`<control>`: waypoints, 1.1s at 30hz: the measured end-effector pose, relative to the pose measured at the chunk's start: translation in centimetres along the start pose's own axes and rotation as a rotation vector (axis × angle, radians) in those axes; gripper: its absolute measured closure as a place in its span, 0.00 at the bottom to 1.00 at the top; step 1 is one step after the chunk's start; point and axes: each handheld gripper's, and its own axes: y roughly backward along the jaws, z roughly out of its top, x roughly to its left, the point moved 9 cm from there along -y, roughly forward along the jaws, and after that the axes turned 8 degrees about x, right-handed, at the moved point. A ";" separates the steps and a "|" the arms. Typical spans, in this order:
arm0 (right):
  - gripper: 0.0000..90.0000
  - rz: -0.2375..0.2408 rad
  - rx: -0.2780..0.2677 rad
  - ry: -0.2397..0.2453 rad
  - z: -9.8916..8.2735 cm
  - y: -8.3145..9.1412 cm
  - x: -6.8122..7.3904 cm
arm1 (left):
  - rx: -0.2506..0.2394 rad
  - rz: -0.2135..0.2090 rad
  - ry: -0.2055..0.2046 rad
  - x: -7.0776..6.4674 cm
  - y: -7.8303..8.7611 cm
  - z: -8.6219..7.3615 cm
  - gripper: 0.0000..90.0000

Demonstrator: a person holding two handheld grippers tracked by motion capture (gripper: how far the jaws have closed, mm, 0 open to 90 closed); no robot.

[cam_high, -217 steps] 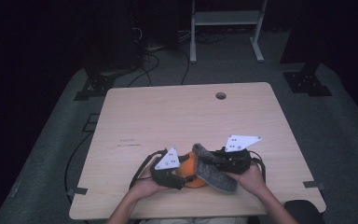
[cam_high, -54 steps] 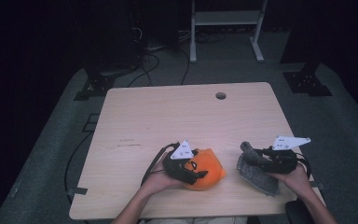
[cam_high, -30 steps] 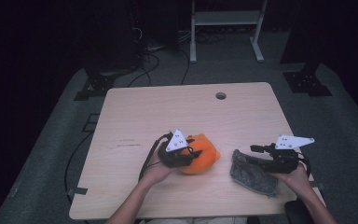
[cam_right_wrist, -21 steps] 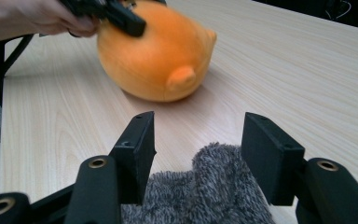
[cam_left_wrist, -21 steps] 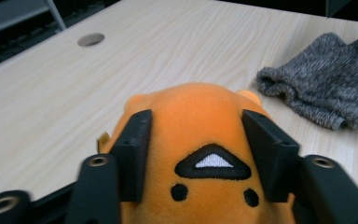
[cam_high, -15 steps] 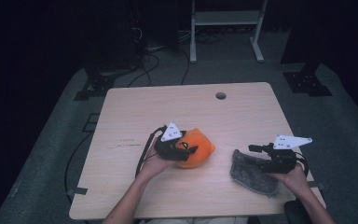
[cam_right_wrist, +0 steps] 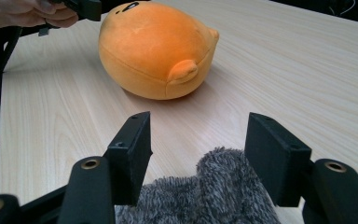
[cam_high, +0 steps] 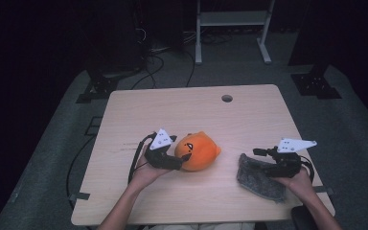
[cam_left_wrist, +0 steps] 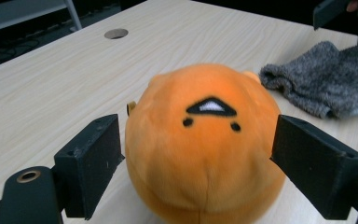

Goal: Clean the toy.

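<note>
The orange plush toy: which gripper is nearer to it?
Left. The left gripper has its open jaws either side of the orange plush toy; the right gripper sits apart, over the grey cloth.

The high view is dim and soft: the wooden table (cam_high: 249, 120) is evenly lit from above while the floor and room around it sink into near black, with a grainy, low-contrast look. Both gripper views are much brighter and sharper. In the left gripper view the orange plush toy (cam_left_wrist: 205, 140) is crisp, with the far edge of the table slightly soft. In the right gripper view the toy casts a soft shadow toward the camera, and the nearest grey fuzzy cloth (cam_right_wrist: 214, 196) blurs.
</note>
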 end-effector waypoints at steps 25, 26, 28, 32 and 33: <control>0.41 0.005 -0.005 -0.019 0.0 -0.1 0.0 | 0.017 0.016 0.021 -0.1 2.6 -3.0 0.14; 0.41 0.005 -0.004 -0.018 0.0 -0.1 0.1 | 0.018 0.018 0.022 -0.1 2.7 -3.1 0.14; 0.41 0.004 -0.006 -0.018 0.0 -0.1 0.1 | 0.021 0.021 0.027 0.0 2.9 -3.5 0.14; 0.40 0.004 -0.006 -0.022 0.0 -0.1 0.1 | 0.023 0.025 0.041 0.2 3.3 -4.2 0.14; 0.40 0.004 -0.007 -0.023 0.0 -0.1 0.1 | 0.022 0.028 0.043 0.2 3.4 -4.4 0.13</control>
